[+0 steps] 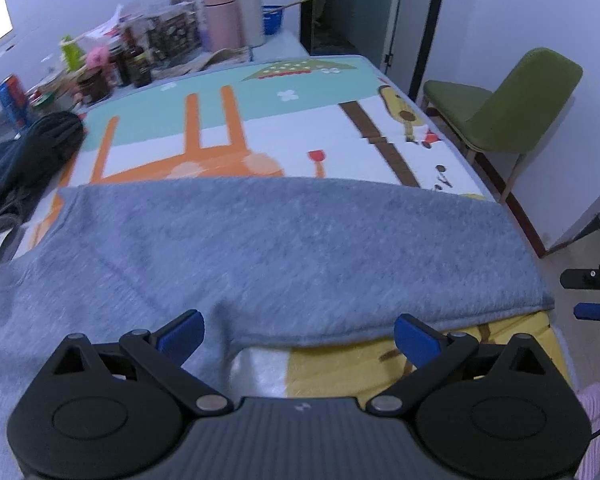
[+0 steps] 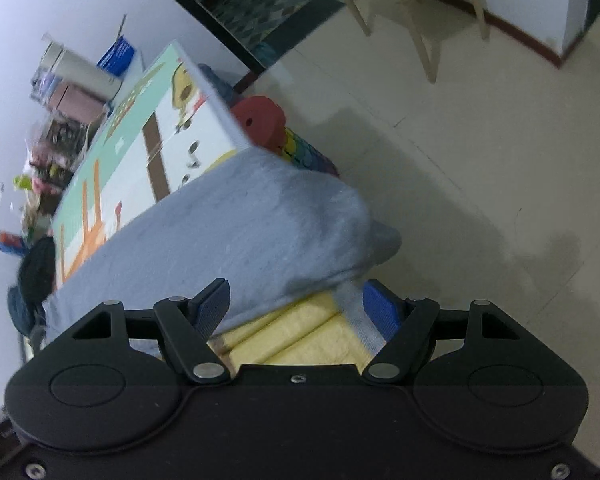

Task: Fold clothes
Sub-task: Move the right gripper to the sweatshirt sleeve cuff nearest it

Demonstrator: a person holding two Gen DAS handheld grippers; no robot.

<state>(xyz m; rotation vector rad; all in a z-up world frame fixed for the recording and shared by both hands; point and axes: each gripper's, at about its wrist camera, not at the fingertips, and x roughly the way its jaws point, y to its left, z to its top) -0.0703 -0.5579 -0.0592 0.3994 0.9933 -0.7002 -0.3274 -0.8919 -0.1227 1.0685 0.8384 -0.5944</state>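
A grey garment (image 1: 260, 248) lies spread across the cartoon-print mat (image 1: 284, 128) on the table, its near hem just ahead of my left gripper (image 1: 298, 336). The left gripper is open, its blue pads (image 1: 180, 334) wide apart above the hem and empty. In the right wrist view the same grey garment (image 2: 228, 248) drapes over the table's right corner. My right gripper (image 2: 296, 306) is open with its blue pads (image 2: 380, 310) on either side of the garment's hanging edge, not closed on it.
Bottles, cans and boxes (image 1: 148, 52) crowd the table's far left. A dark bag (image 1: 32, 152) lies at the left edge. A green chair (image 1: 508, 108) stands to the right. A red foam piece (image 2: 260, 120) and coloured toys sit beside the table on the floor (image 2: 480, 184).
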